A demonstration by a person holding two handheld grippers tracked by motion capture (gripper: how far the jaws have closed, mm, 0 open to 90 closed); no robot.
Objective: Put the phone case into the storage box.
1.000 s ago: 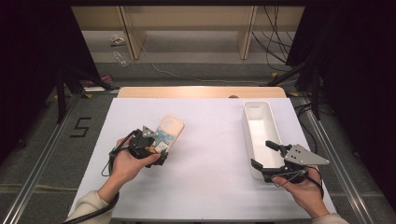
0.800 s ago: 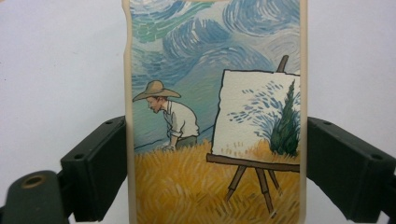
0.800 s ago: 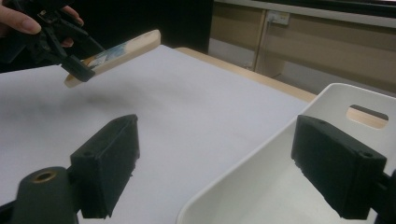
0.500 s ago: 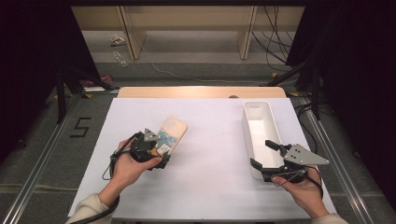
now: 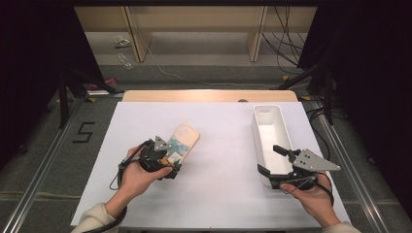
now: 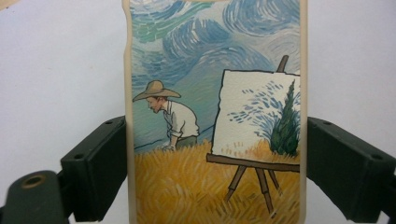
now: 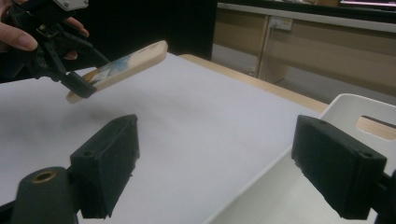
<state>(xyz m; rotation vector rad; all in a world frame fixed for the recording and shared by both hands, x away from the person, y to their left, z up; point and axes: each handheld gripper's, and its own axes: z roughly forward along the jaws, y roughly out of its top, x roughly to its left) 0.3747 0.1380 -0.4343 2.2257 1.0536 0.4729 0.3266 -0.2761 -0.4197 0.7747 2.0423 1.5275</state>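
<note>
The left gripper [image 5: 167, 162] is clamped on the long edges of a painted phone case [image 5: 180, 144], which is held between its jaws and raised clear of the white counter [image 5: 218, 160], tilted upward at its far end. The right gripper [image 5: 274, 162] is held well apart, its jaws spread with nothing gripped, straddling the near wall of a white bin [image 5: 269, 124].

Left hand-held gripper [image 5: 171, 164] black, a small grey three-cornered plate on top, a black cable looping from it; right hand-held gripper [image 5: 273, 164] black, larger grey plate with dark screw holes; blocky black jaws; pale cream sleeve cuffs.
</note>
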